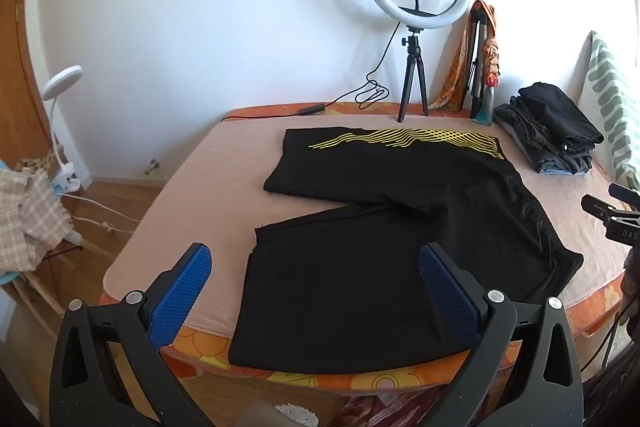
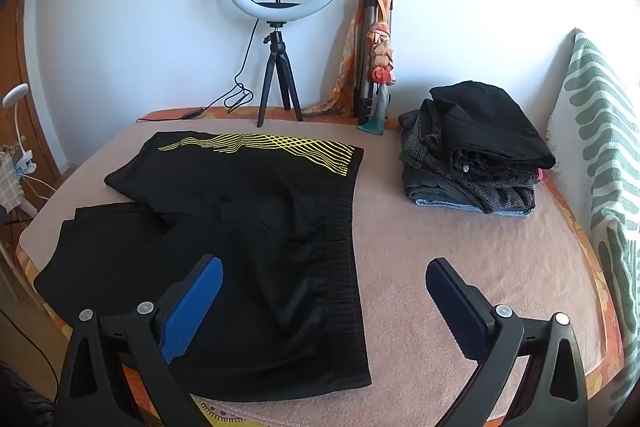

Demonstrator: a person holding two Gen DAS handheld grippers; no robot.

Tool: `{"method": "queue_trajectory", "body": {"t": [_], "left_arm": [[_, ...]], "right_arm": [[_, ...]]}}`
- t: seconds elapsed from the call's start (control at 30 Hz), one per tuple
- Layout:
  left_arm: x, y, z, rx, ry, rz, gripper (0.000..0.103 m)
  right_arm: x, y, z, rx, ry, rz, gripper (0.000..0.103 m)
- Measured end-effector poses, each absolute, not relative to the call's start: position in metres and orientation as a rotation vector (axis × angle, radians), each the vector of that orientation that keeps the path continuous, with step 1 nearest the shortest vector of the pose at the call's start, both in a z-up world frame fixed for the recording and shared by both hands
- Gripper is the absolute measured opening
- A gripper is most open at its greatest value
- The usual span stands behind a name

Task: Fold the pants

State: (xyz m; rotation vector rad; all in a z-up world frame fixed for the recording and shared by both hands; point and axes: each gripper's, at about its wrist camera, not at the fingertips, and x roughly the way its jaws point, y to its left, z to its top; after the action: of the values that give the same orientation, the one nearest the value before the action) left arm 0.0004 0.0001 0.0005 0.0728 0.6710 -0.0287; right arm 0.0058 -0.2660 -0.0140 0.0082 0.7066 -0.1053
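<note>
Black shorts (image 1: 400,227) with a yellow wavy-line print lie flat and spread on the pink-covered table (image 1: 200,187), both legs pointing left, waistband to the right. They also show in the right wrist view (image 2: 240,247). My left gripper (image 1: 316,267) is open and empty, hovering above the near leg at the table's front edge. My right gripper (image 2: 324,283) is open and empty, above the waistband at the near right corner of the shorts. Part of the right gripper shows at the right edge of the left wrist view (image 1: 612,215).
A stack of folded clothes (image 2: 476,155) sits at the back right of the table. A ring light on a tripod (image 2: 280,39) and a folded tripod with a scarf (image 2: 380,55) stand at the back by the wall. A striped cushion (image 2: 600,147) lies along the right.
</note>
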Motion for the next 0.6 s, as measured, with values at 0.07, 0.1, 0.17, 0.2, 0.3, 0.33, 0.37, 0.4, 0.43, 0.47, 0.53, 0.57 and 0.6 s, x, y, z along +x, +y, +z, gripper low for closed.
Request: {"method": "queue_trajectory", "body": {"t": [0.07, 0.1, 0.17, 0.2, 0.3, 0.33, 0.37, 0.4, 0.43, 0.47, 0.53, 0.57, 0.6], "left_arm": [[-0.0011, 0.0006, 0.0010, 0.069, 0.656, -0.027, 0.103], [-0.0012, 0.0012, 0.0012, 0.066, 0.658, -0.027, 0.103], [0.0027, 0.0012, 0.0024, 0.057, 0.664, -0.030, 0.103], [0.0008, 0.0045, 0.0038, 0.056, 0.665, -0.031, 0.103], [0.0025, 0.0030, 0.0055, 0.058, 0.673, -0.032, 0.103], [0.0036, 0.0041, 0.0061, 0.057, 0.677, -0.033, 0.103], [0.0043, 0.0048, 0.0068, 0.056, 0.680, -0.033, 0.103], [0.0044, 0.0005, 0.0036, 0.060, 0.675, -0.027, 0.103], [0.0049, 0.0006, 0.0040, 0.059, 0.675, -0.025, 0.103], [0.0053, 0.0005, 0.0042, 0.058, 0.675, -0.024, 0.103], [0.0053, 0.0014, 0.0039, 0.055, 0.675, -0.024, 0.103], [0.0057, 0.0014, 0.0038, 0.054, 0.676, -0.024, 0.103], [0.0057, 0.0013, 0.0035, 0.054, 0.676, -0.025, 0.103]], "right_arm": [[0.0059, -0.2658, -0.0143, 0.012, 0.709, -0.104, 0.103], [0.0060, -0.2655, -0.0144, 0.014, 0.709, -0.103, 0.103], [0.0058, -0.2648, -0.0144, 0.015, 0.709, -0.103, 0.103], [0.0056, -0.2645, -0.0142, 0.015, 0.709, -0.103, 0.103], [0.0049, -0.2641, -0.0140, 0.023, 0.708, -0.102, 0.103], [0.0031, -0.2659, -0.0135, 0.025, 0.709, -0.101, 0.103], [0.0012, -0.2680, -0.0131, 0.027, 0.709, -0.101, 0.103], [0.0084, -0.2650, -0.0120, 0.018, 0.718, -0.099, 0.103], [0.0079, -0.2627, -0.0110, 0.016, 0.719, -0.098, 0.103], [0.0057, -0.2634, -0.0137, 0.012, 0.714, -0.094, 0.103], [0.0052, -0.2633, -0.0141, 0.011, 0.714, -0.095, 0.103], [0.0050, -0.2634, -0.0144, 0.012, 0.713, -0.094, 0.103], [0.0049, -0.2637, -0.0148, 0.013, 0.714, -0.093, 0.103]]}}
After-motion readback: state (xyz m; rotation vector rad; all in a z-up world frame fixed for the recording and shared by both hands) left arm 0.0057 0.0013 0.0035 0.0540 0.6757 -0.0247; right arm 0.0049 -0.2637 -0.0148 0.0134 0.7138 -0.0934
